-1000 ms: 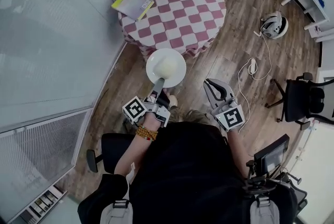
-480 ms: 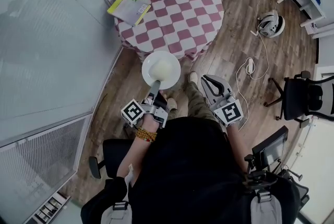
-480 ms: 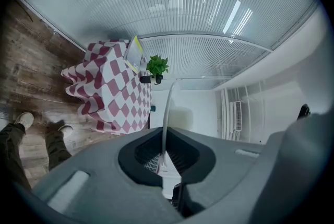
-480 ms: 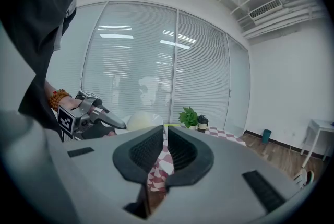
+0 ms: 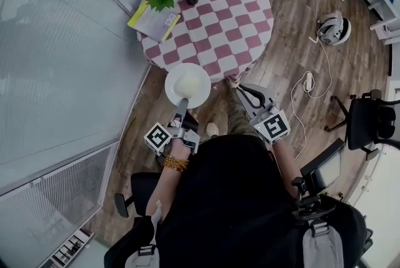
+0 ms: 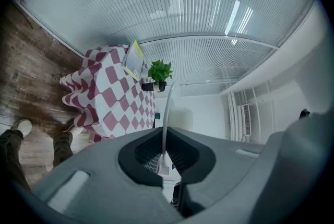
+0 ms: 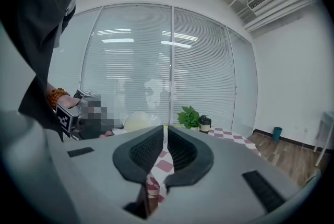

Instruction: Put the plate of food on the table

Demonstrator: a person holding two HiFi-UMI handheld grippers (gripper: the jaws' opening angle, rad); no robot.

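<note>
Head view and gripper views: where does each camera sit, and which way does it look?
Head view: on the person's head, looking steeply down at the checked table; shows torso, arms, left gripper, right gripper.
Left gripper view: on that gripper, looking along shut jaws clamping the plate toward the table; shows the person's legs.
Right gripper view: on that gripper, looking along shut, empty jaws toward the table; shows the person's torso.
Shared: both gripper views show the plant.

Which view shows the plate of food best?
The head view: the whole plate and its pale food show from above. The left gripper view catches only the rim edge-on, clamped in the left gripper. The right gripper view glimpses the food sideways, partly hidden.
</note>
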